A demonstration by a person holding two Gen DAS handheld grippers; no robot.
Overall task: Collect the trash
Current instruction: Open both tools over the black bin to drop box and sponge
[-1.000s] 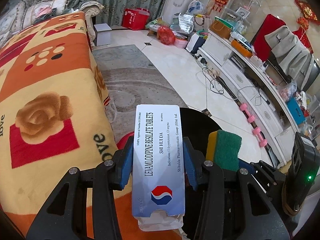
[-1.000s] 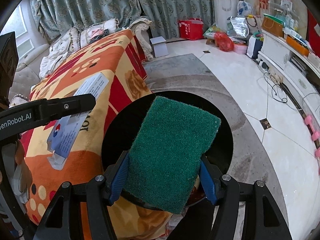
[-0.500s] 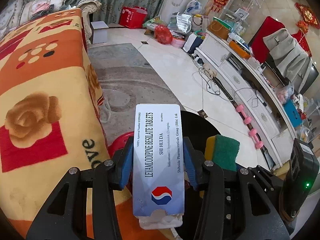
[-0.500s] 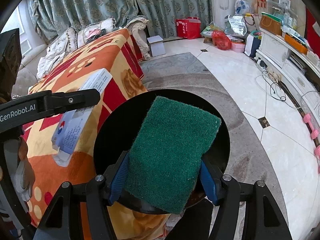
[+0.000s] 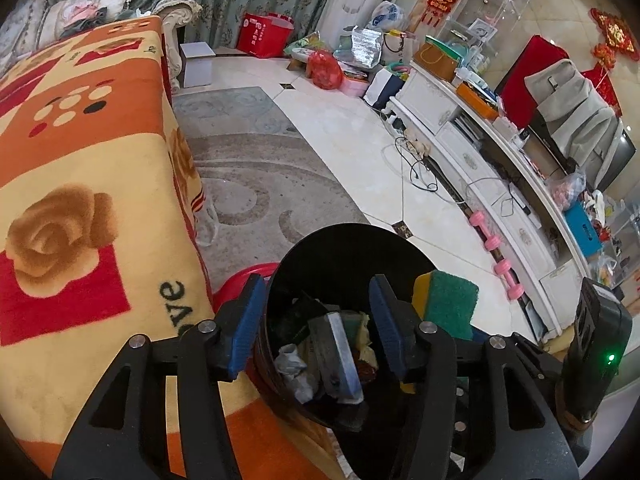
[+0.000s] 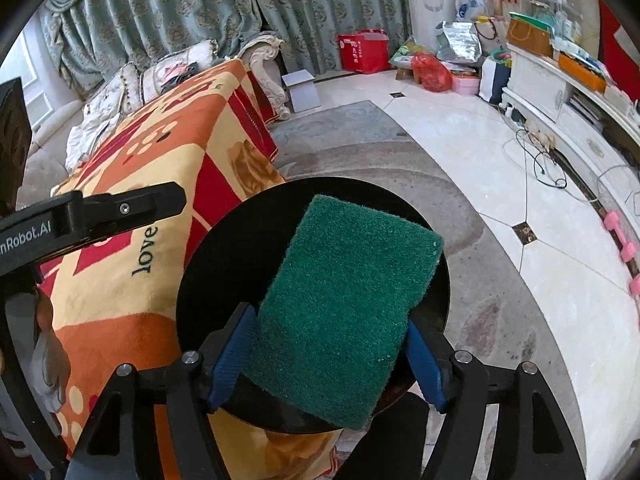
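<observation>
The big orange rose-patterned blanket (image 5: 80, 184) covers what looks like a sofa on the left, and pressed against its edge stands the black bin (image 5: 352, 248), its round mouth open beneath both hands. A second ago the left tool (image 5: 316, 326) was clamped on a flat tablet box held over that mouth; now its jaws have just been opening and nothing sits between the blue pads. The tablet box (image 5: 338, 354) lies down inside the bin, on edge among a crumpled tissue (image 5: 294, 368) and other scraps, so that piece of trash is collected. The right tool (image 6: 332, 354), hanging over the same bin, has the green scouring sponge (image 6: 344, 304) between its pads; its jaws have just been widening too, and the right pad seems to have drawn slightly clear, yet the sponge sits where it was half a second ago. I judge the sponge is about to fall after the box, though I cannot tell whether it is loose yet.
</observation>
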